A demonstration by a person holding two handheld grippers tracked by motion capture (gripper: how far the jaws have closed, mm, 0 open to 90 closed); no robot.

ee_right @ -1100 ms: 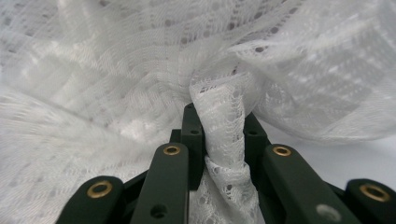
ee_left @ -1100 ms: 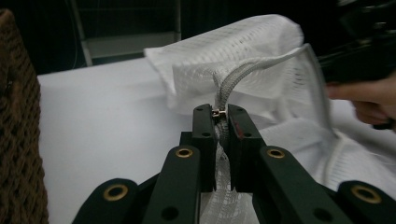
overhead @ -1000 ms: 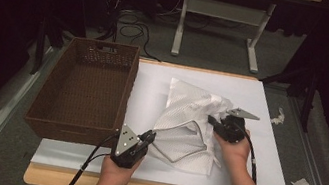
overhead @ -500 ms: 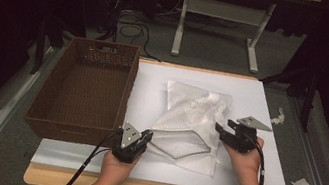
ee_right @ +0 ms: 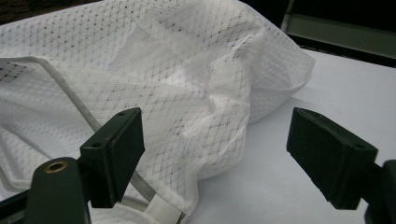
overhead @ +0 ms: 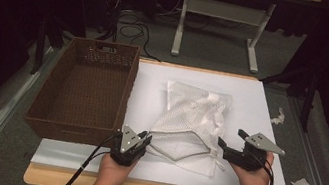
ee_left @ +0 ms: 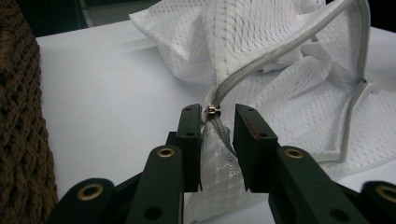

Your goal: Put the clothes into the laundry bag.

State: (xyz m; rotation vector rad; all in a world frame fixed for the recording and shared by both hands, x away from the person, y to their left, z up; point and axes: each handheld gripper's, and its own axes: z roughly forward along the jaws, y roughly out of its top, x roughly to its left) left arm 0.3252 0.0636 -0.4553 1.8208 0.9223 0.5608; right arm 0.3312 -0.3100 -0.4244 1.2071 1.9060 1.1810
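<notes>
White table top (overhead: 152, 95) spans the middle of the high view. Brown wicker basket (overhead: 84, 89) sits at 9 o'clock of it, wall touching the board's left edge. White mesh laundry bag (overhead: 193, 122) lies flat at centre, just right of the basket, zipper mouth toward 6 o'clock (toward me). My right gripper (overhead: 231, 140) is at 4 o'clock of the bag, just beside its right edge; jaws have just been opening and now stand wide. In the right gripper view the bag (ee_right: 177, 93) lies beyond and partly between them, pads not pressing on it. My left gripper (overhead: 145, 137) is at 7 o'clock of the bag; jaws narrow, just been easing apart. Left gripper view: zipper end (ee_left: 219, 126) and mesh sit between the pads, left pad touching the cloth, gap on the right.
</notes>
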